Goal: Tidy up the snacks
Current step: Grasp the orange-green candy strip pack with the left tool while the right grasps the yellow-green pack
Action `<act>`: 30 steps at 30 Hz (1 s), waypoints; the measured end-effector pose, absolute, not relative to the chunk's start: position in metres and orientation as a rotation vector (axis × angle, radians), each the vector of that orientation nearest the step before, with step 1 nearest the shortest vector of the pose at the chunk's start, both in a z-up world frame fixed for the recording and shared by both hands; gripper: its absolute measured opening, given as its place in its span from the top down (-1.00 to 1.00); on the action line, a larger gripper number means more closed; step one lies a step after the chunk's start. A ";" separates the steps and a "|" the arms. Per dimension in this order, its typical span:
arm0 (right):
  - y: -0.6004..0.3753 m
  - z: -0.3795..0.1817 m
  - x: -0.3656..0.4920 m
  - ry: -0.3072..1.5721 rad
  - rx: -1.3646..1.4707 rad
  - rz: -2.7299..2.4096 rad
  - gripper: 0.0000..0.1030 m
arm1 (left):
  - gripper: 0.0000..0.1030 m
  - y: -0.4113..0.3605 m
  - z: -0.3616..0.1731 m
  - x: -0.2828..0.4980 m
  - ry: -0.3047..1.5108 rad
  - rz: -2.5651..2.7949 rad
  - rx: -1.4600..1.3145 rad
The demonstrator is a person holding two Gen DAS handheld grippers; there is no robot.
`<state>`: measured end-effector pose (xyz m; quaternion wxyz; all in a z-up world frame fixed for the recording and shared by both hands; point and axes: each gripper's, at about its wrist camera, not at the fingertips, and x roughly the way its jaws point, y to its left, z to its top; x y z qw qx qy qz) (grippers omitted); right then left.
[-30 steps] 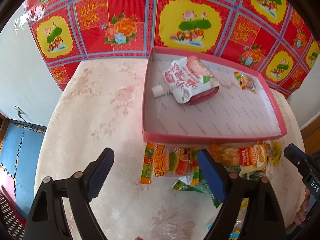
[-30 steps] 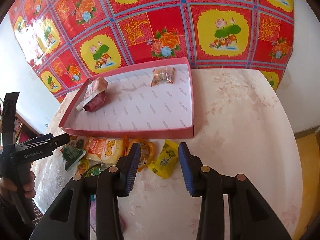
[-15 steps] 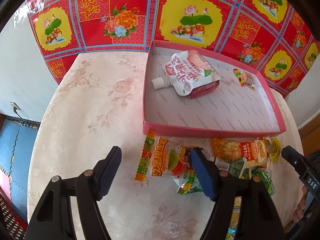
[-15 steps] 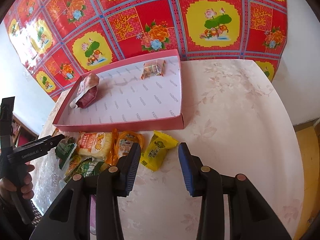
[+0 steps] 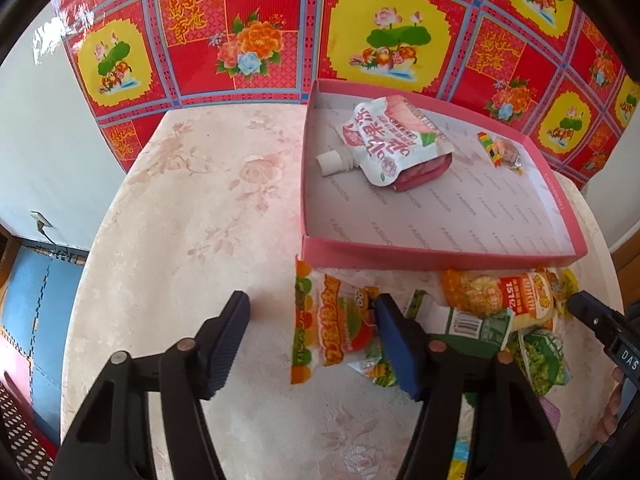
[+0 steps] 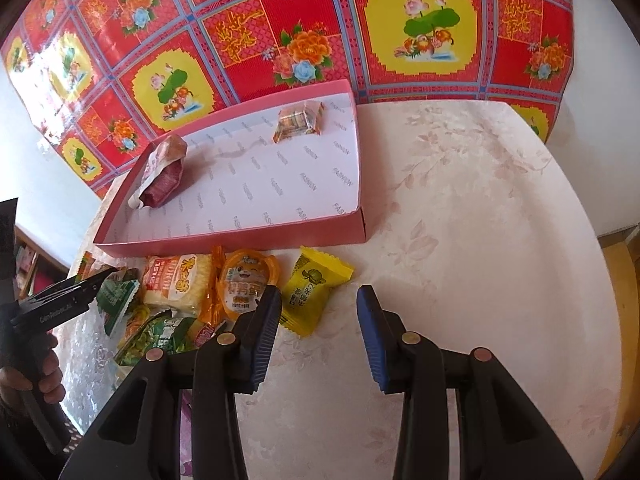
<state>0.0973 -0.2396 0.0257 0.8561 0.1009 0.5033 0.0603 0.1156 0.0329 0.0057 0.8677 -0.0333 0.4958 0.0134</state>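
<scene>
Two hand-held grippers hover with jaws spread wide and empty: the left gripper [image 5: 312, 312] over an orange burger-print snack packet [image 5: 340, 326], the right gripper [image 6: 318, 298] beside a yellow crimped candy wrapper [image 6: 314, 296]. Both snacks lie just outside the shallow pink cardboard tray [image 6: 240, 242].

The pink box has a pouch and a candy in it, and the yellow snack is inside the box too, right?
Not quite. The pink box does hold the pouch and the candy, but the yellow snack is not inside it. It lies on the table in front of the box, by the right gripper, as the right wrist view shows.
</scene>
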 end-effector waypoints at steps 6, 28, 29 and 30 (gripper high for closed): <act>-0.233 0.025 0.096 1.026 0.176 0.115 0.21 | -0.04 0.035 0.005 0.114 1.019 0.037 -0.052; -0.232 0.025 0.091 0.989 0.135 0.096 0.36 | 0.39 0.040 0.017 0.097 0.987 -0.026 -0.105; -0.233 0.025 0.091 0.989 0.140 0.094 0.42 | 0.39 0.040 0.018 0.096 0.984 -0.028 -0.107; -0.234 0.025 0.090 0.991 0.151 0.094 0.54 | 0.39 0.040 0.020 0.095 0.980 -0.031 -0.109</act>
